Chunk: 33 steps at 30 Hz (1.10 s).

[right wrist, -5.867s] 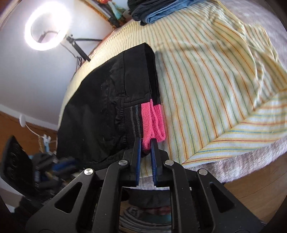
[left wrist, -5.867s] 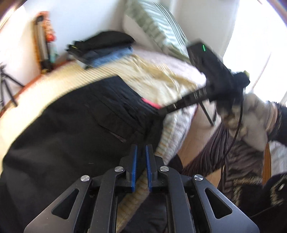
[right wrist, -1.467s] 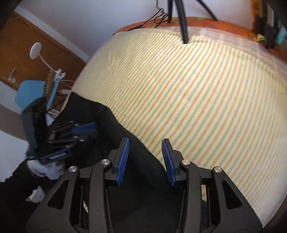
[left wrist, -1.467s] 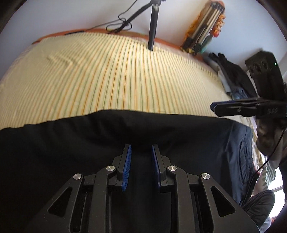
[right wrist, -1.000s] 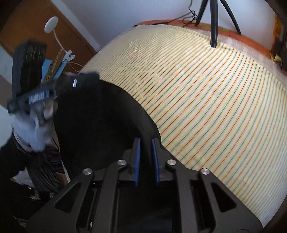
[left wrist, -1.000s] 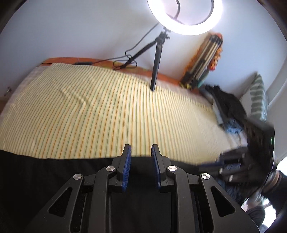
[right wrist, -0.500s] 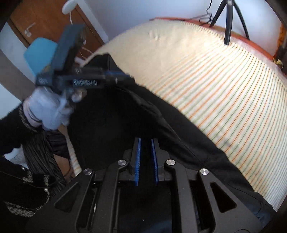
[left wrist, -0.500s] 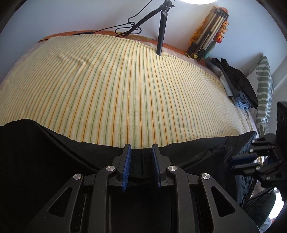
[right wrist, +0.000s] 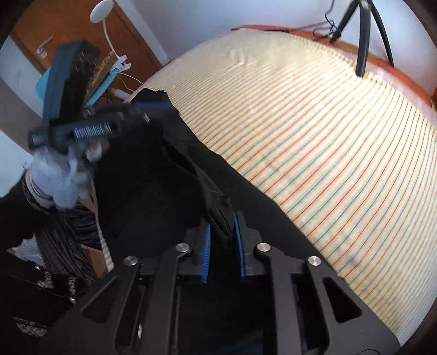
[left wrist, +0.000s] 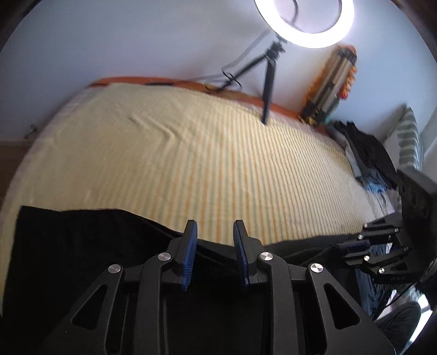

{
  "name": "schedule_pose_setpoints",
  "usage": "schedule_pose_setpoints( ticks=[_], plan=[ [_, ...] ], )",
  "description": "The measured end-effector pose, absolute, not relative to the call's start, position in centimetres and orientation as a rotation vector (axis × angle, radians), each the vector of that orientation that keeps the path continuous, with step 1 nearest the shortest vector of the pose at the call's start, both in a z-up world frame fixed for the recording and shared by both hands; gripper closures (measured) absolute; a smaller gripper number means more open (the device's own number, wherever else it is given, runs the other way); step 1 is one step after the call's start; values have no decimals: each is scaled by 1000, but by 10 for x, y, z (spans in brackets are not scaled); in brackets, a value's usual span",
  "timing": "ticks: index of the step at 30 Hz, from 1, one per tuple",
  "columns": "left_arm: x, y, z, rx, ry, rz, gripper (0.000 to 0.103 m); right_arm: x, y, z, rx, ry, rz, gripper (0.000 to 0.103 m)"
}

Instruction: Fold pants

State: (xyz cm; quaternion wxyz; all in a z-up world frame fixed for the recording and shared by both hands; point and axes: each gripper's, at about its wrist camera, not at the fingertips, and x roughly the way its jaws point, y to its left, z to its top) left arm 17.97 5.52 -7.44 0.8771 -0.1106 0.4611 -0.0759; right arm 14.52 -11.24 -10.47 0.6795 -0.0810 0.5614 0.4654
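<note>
The right gripper (right wrist: 221,232) is clenched on a bunched ridge of the black pants (right wrist: 153,196), the fabric pinched between its blue pads. The left gripper (left wrist: 214,240) has just been opening: its jaws stand apart over the far edge of the pants (left wrist: 82,240), with fabric low between them and no visible pinch. The pants lie along the near edge of the striped bedsheet (left wrist: 191,153), below the ring light (left wrist: 303,24).
</note>
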Motion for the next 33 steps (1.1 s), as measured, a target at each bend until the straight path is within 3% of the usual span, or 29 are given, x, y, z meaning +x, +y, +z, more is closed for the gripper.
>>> schedule_pose_setpoints(
  ticks=[7,10,12,15,17,23,27,33],
  plan=[
    [173,130,-60,-369,904,15,76,189,-103,-98,-339,1165,897,92],
    [170,129,-66,-358,928,6,76,205,-91,-126,-415,1249,870,91],
    [168,123,-67,-343,932,-12,76,205,-85,-131,-451,1239,849,87],
    [165,112,-69,-328,939,-35,76,207,-88,-120,-438,1198,783,71],
    [163,102,-76,-323,967,-59,76,206,-98,-109,-409,1169,744,70],
    [154,88,-92,-320,1024,-88,76,169,-119,-69,-260,1100,747,68],
    [140,97,-88,-351,1010,-74,62,129,-124,-53,-193,1089,765,66],
    [89,145,-88,-541,938,33,62,66,-121,-55,-161,1091,808,61]
  ],
)
